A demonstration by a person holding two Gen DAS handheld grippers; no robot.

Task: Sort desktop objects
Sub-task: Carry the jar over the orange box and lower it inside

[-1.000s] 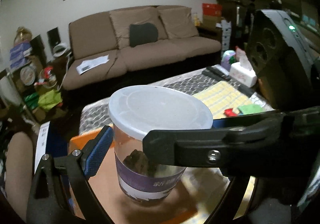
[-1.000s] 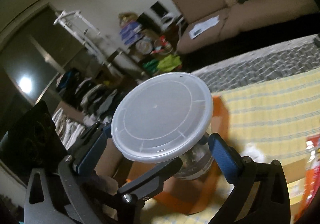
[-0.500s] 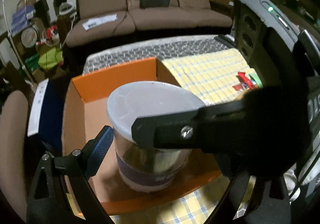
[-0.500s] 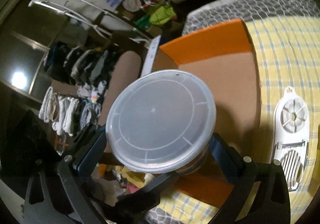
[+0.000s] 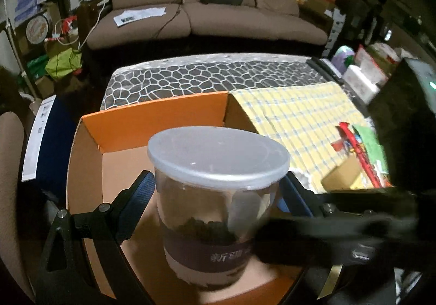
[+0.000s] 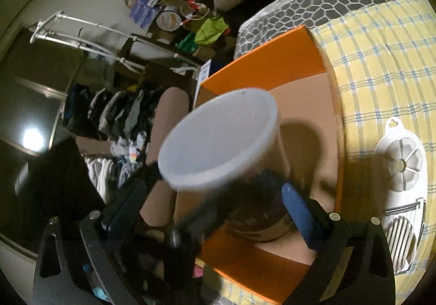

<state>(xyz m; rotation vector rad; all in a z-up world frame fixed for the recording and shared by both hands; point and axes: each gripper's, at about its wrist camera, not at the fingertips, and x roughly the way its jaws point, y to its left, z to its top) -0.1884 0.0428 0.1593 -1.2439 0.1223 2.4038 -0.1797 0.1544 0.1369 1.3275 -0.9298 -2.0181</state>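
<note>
Desk (image 5: pixel 190 75) covered by yellow checked cloth (image 5: pixel 299 111); sofa (image 5: pixel 204 5) behind. Tub (image 5: pixel 215 190), purple label partly read "新", held by left fingers (image 5: pixel 144 193); right fingers' (image 6: pixel 297 209) state unclear.

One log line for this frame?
phase: lowering | object: lidded jar | left gripper: shut on jar | right gripper: straddling jar | target: orange box

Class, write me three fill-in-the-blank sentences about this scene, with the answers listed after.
1. The clear plastic tub has a round white ____ on top.
2. The tub hangs above the open ____ cardboard box.
3. The white plastic slicer lies on the yellow checked ____.

Answers: lid; orange; cloth
</note>
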